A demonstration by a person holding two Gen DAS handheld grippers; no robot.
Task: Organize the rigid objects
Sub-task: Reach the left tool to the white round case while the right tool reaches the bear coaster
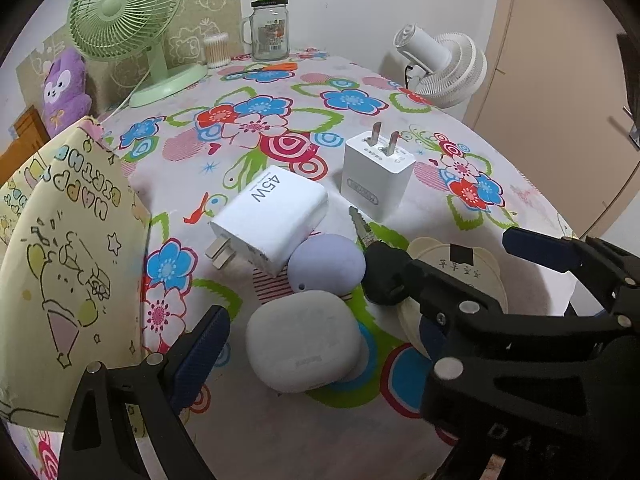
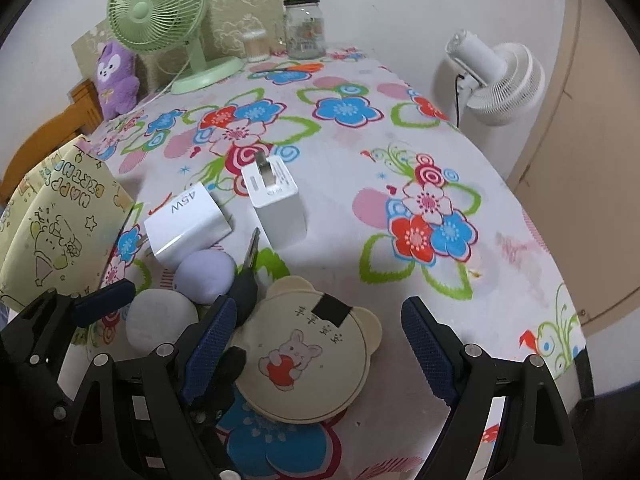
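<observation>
On the flowered tablecloth lie a white 45W charger (image 1: 272, 220) (image 2: 188, 222), a smaller white plug adapter (image 1: 376, 176) (image 2: 278, 204) standing prongs up, a lilac egg-shaped case (image 1: 326, 266) (image 2: 206, 272), a grey-white earbud case (image 1: 304, 346) (image 2: 160, 320), a black-headed key (image 1: 384, 268) (image 2: 246, 276) and a round cream bear-eared disc (image 2: 308, 356) (image 1: 452, 276). My left gripper (image 1: 320, 340) is open around the grey-white case. My right gripper (image 2: 316, 344) is open with the cream disc between its fingers; it shows from the side in the left wrist view (image 1: 540, 252).
A yellow birthday gift bag (image 1: 60, 264) (image 2: 52, 216) stands at the left. At the back are a green desk fan (image 1: 124, 28) (image 2: 168, 24), a glass jar with green lid (image 1: 270, 28), a cotton swab tub (image 1: 217, 50) and a purple plush (image 1: 64, 88). A white fan (image 1: 440, 66) stands beyond the right edge.
</observation>
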